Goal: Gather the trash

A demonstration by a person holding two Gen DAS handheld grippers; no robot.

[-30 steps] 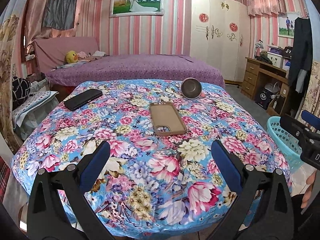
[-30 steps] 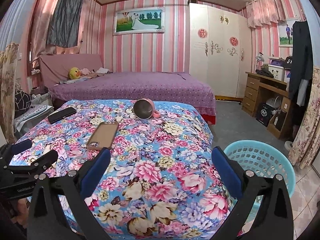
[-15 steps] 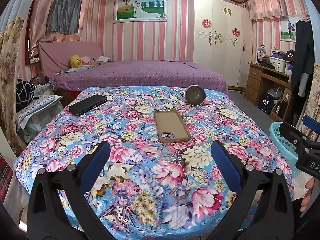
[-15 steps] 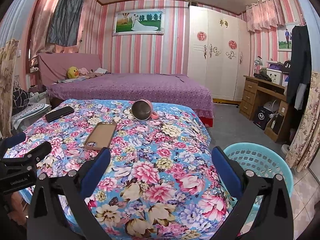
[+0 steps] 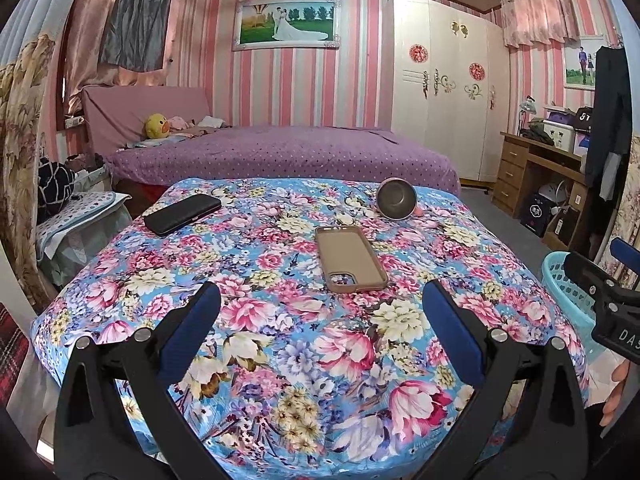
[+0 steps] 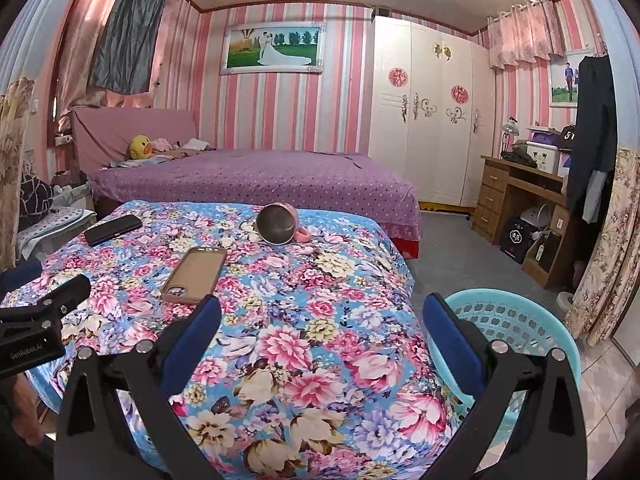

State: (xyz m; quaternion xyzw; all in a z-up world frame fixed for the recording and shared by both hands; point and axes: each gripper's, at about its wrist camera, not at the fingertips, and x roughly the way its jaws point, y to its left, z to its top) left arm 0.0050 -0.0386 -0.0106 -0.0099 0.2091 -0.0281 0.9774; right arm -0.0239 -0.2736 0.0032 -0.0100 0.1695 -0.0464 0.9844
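Near the far left corner of the floral-covered bed (image 5: 280,360) lies a black phone (image 5: 182,214). Toward the middle rests a tan phone case (image 5: 350,258), face up, and beyond it by the far edge a metal cup (image 5: 396,199) lies tipped on its side. Off the right edge stands a turquoise basket (image 6: 516,320) on the floor. Both the left gripper (image 5: 320,336) and right gripper (image 6: 320,336) hover spread wide, holding nothing.

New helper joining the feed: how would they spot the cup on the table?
Find the table under the flowered cloth before the purple bed. At its far edge lies the cup, tipped on its side. Unlike the two flat phone-shaped things nearby, it is round, metal inside, with a pink handle.
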